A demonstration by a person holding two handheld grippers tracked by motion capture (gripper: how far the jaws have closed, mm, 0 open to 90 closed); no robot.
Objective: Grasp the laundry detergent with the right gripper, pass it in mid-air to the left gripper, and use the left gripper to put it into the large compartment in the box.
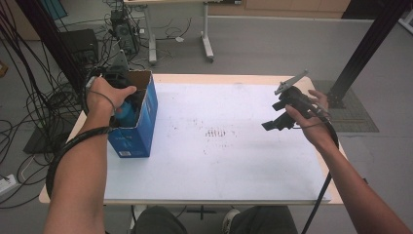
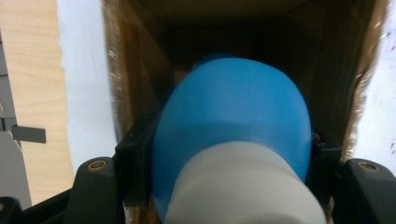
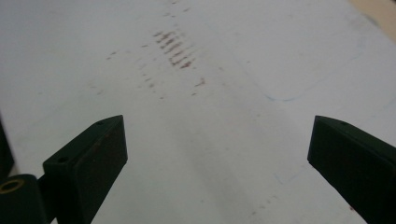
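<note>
Black jaws of the left gripper (image 2: 229, 186) are closed on a blue bottle (image 2: 233, 121) with a white cap (image 2: 243, 186), and they press its 2 sides just above the cap. In the left gripper view the bottle points with its rounded bottom into the open cardboard box (image 2: 130, 84), whose brown inner walls stand close on both sides of it. In the high view the left hand (image 1: 108, 95) holds this gripper over the mouth of the blue box (image 1: 136, 134), which stands at the left edge of the table (image 1: 219, 161), and the bottle (image 1: 127, 111) is partly inside already. The right gripper (image 1: 280, 122) hangs over the right part of the white table mat, well apart from the box, and its jaws stand wide with nothing between them; below them I see only the mat with some small brown marks (image 3: 175, 46). I judge that the step in hand is to lower the bottle into the box. To do it well, the bottle should stay in the middle between the walls and go straight down, because the space is narrow and a jaw can catch the cardboard edge. The grip should open only when the bottle rests on the bottom, otherwise it can drop and fall over. The box is light, so a side push may shift it; the free right gripper could steady it.
</note>
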